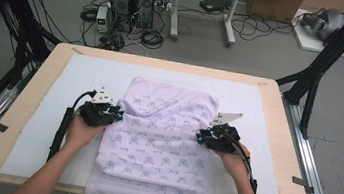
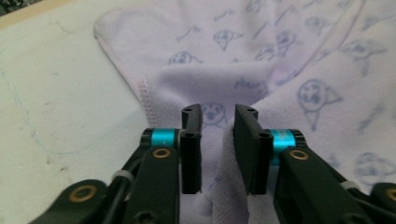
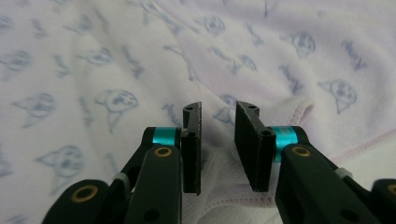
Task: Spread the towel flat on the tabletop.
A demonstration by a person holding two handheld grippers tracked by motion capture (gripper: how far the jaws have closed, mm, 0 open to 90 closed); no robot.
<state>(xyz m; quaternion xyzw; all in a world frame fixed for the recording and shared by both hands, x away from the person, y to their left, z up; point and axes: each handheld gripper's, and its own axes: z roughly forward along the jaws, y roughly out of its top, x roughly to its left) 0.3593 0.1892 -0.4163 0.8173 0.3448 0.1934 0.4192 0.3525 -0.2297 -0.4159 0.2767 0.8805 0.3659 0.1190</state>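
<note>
Lilac printed cotton garment [image 1: 161, 141] lies folded mid-desk, overhanging the near edge. Left gripper [image 1: 118, 115] and right gripper [image 1: 200, 137] hold its side edges. Both pairs of fingers stand apart, cloth between them.

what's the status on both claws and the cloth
Left claw and right claw both open, jaws astride cloth folds at its side edges. Cloth lies rumpled on the white pad. Nothing in the way.

Overhead, facing forward; 2 jaw-cameras – close (cloth [image 1: 159, 140] shared).

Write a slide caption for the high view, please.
Two hand-held grippers, left gripper and right gripper, at a patterned lilac cloth's edges.
</note>
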